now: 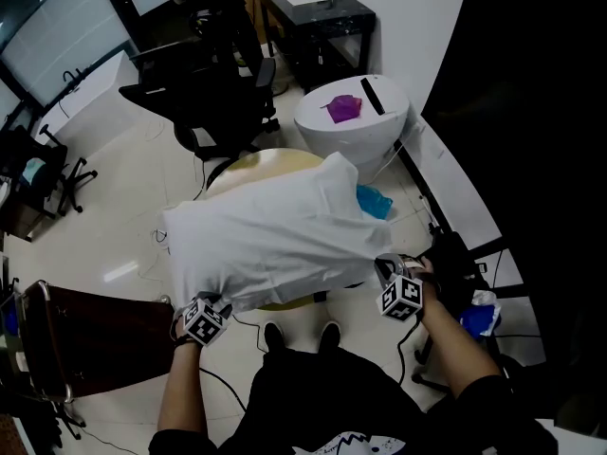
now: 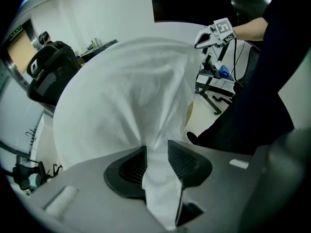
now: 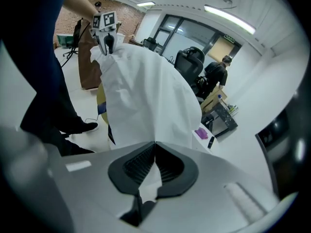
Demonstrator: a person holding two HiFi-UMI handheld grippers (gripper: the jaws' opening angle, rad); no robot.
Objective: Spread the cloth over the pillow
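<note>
A white cloth hangs stretched between both grippers above a round yellowish table. My left gripper is shut on the cloth's near left corner; in the left gripper view the bunched fabric runs between the pads. My right gripper is shut on the near right corner, its jaws pinching a thin fold of cloth. The cloth covers most of the table and hides what lies under it; no pillow shows on its own. A blue item peeks out at the cloth's far right edge.
Beyond the table stands a white round stand with a purple item and a black bar. Black office chairs stand at the back left, a black desk behind. A brown panel leans at the left. Equipment and cables lie at the right.
</note>
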